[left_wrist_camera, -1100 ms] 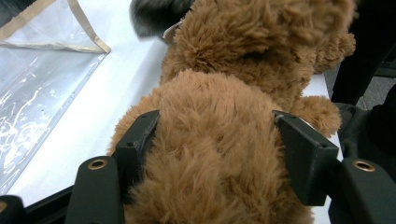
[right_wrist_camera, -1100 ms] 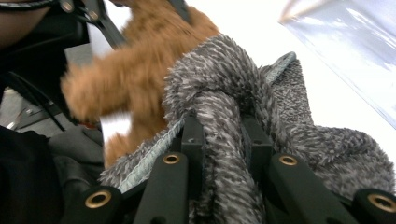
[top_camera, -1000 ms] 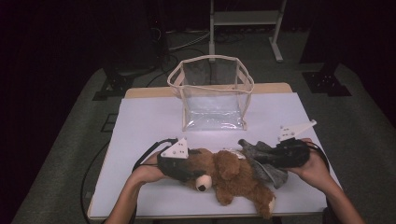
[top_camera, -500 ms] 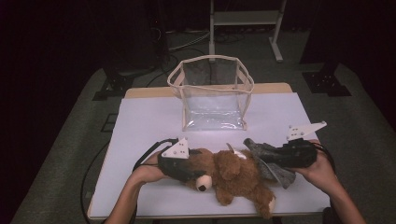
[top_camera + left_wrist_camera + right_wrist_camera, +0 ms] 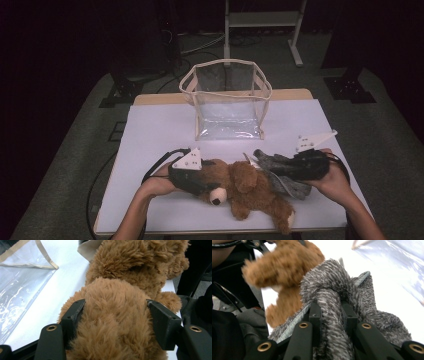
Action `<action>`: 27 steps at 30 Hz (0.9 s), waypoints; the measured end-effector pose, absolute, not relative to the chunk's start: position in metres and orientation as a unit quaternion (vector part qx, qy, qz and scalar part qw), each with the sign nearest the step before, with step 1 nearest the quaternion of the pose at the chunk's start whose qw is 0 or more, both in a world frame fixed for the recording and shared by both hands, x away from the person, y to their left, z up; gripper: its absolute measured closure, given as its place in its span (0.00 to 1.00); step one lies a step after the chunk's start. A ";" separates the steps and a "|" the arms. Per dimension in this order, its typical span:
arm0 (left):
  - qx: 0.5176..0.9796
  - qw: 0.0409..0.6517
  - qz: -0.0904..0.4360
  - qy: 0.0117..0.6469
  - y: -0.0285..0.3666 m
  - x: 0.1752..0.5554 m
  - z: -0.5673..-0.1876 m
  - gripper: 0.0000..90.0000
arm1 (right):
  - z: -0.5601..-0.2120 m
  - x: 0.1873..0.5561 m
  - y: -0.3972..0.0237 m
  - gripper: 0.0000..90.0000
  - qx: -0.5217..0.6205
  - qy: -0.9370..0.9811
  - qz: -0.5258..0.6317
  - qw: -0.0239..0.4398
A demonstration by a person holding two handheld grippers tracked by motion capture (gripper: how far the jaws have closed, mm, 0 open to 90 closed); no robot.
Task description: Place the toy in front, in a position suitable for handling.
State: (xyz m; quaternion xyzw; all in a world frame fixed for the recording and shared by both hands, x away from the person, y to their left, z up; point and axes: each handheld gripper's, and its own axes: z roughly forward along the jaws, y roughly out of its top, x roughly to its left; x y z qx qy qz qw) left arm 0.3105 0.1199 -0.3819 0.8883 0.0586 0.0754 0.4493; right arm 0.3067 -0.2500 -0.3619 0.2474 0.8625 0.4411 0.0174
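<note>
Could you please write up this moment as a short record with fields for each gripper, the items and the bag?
left gripper: jaws pressed on either side of the brown teddy bear
right gripper: shut on a fold of the grey fuzzy garment
bear's position: lying on the white table, near the front edge
garment's position: beside the bear, touching it
clear bag: upright, open at the top, farther back on the table, apart from both items
bag contents: nothing visible inside

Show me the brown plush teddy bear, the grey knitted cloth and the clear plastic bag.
brown plush teddy bear (image 5: 250, 187), high view, its belly
grey knitted cloth (image 5: 332, 292), right gripper view, its bunched fold
clear plastic bag (image 5: 227, 107), high view, its front wall
</note>
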 end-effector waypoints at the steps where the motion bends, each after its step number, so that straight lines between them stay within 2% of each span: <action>1: 0.888 0.449 0.075 0.059 0.120 0.311 -0.382 0.39 | -0.364 0.305 -0.258 0.83 0.257 0.859 0.442 0.017; 5: 0.890 0.447 0.076 0.058 0.119 0.311 -0.381 0.39 | -0.366 0.297 -0.285 0.83 0.287 0.843 0.455 0.017; 9: 0.891 0.444 0.077 0.057 0.119 0.311 -0.381 0.39 | -0.361 0.296 -0.288 0.83 0.286 0.839 0.462 0.021; 15: 0.891 0.443 0.079 0.056 0.118 0.310 -0.381 0.38 | -0.352 0.305 -0.253 0.83 0.244 0.855 0.458 0.012; 16: 0.891 0.443 0.078 0.056 0.118 0.310 -0.381 0.38 | -0.352 0.308 -0.231 0.83 0.221 0.865 0.451 0.006; 23: 0.893 0.440 0.080 0.053 0.117 0.309 -0.380 0.38 | -0.353 0.314 -0.173 0.83 0.169 0.882 0.439 -0.016; 27: 0.892 0.442 0.078 0.053 0.119 0.309 -0.381 0.38 | -0.357 0.313 -0.164 0.83 0.163 0.887 0.432 -0.019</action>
